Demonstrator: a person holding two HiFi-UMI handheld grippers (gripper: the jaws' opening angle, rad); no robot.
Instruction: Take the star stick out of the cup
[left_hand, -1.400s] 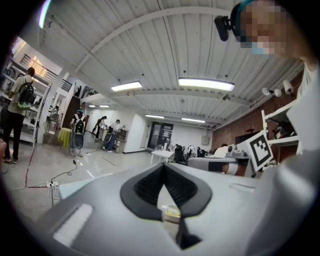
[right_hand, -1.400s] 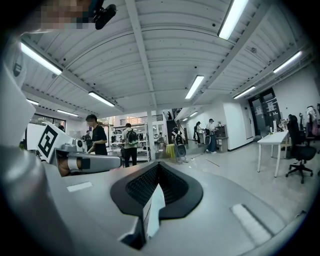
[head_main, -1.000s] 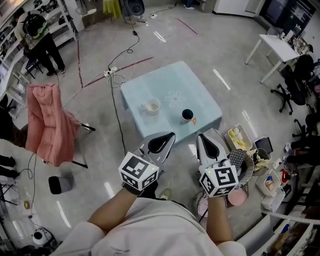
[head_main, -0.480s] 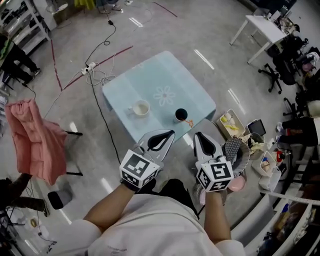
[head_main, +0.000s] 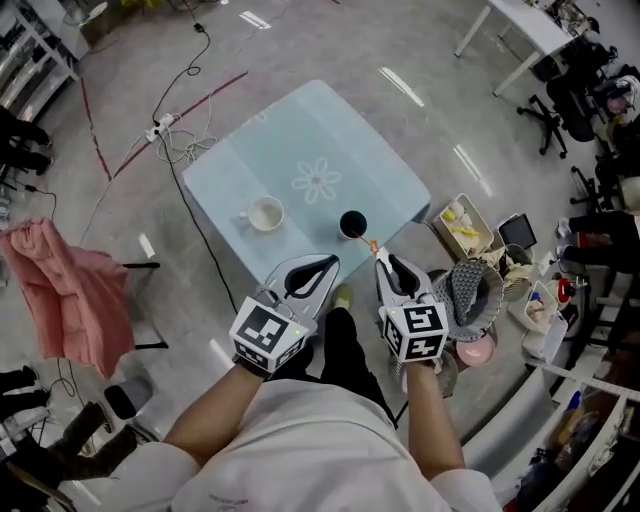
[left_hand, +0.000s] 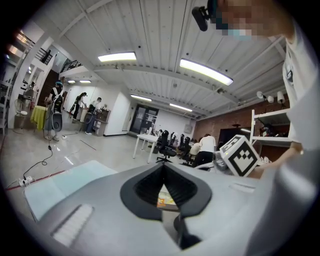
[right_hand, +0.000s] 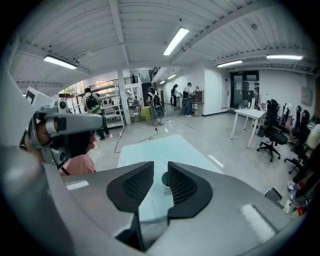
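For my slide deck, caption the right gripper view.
Right tongs, slightly apart and empty, aimed at the dark cup on the blue table.

The pads (right_hand: 137, 184) on my right gripper (right_hand: 160, 166) look black, matt and finely ribbed; its shell is smooth, matt grey plastic. Beyond them, the pale-blue table (right_hand: 150, 150) is smooth and glossy, like the dark cup (right_hand: 164, 181).

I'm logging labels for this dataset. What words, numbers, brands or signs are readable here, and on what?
No readable words or numbers in any view.
Left gripper marker cube: black-and-white square pattern, no letters.
Right gripper marker cube: likewise.
Table: a printed flower, no text.
Floor bin contents: too small to read.
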